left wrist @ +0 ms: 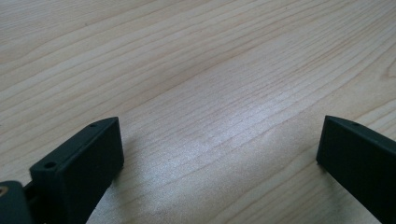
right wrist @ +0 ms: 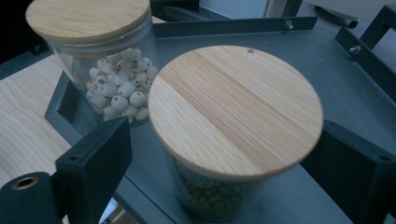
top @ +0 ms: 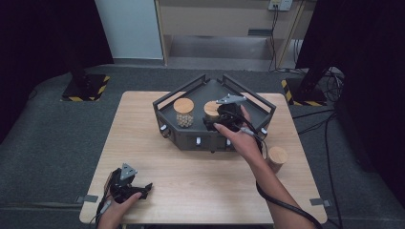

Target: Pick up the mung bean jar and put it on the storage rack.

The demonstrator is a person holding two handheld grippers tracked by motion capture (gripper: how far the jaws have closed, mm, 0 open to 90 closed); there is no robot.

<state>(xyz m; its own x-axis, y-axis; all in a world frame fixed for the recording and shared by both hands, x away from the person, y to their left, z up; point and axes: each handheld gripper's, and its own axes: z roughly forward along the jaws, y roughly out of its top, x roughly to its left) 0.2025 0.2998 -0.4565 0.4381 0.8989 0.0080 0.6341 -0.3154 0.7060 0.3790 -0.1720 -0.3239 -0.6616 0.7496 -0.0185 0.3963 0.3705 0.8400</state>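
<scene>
Jaws of the left gripper (top: 143,187) stand wide apart with nothing between them, resting low over bare bench (left wrist: 201,84) wood at the person's near corner, well apart from the work.

Farther right, the right gripper (right wrist: 224,154) has its jaws spread to either side of the jar of green-brown grains (right wrist: 236,112), which stands upright on the floor of the dark tray (right wrist: 336,79). In the right gripper view neither pad looks pressed to the glass: a sliver of tray floor shows beside the left jaw, while the right jaw sits close to the jar's flank, and I cannot tell whether it touches. I read it as loose, not gripped.

Beyond the left jaw stands the jar of pale seeds (right wrist: 119,88), upright, near the first jar but with a gap between them. Off to the right of that hand, a third wooden-lidded jar (top: 277,157) waits on the bench just outside the tray.

As for handling, I judge the jar rigid, breakable and smooth, so it could slide in a weak pinch. Its filling should make it fairly heavy for its size. The wooden lid overhangs the wall and may only rest there, so the hold belongs on the glass body below the lid, across its width, squarely and firmly.
</scene>
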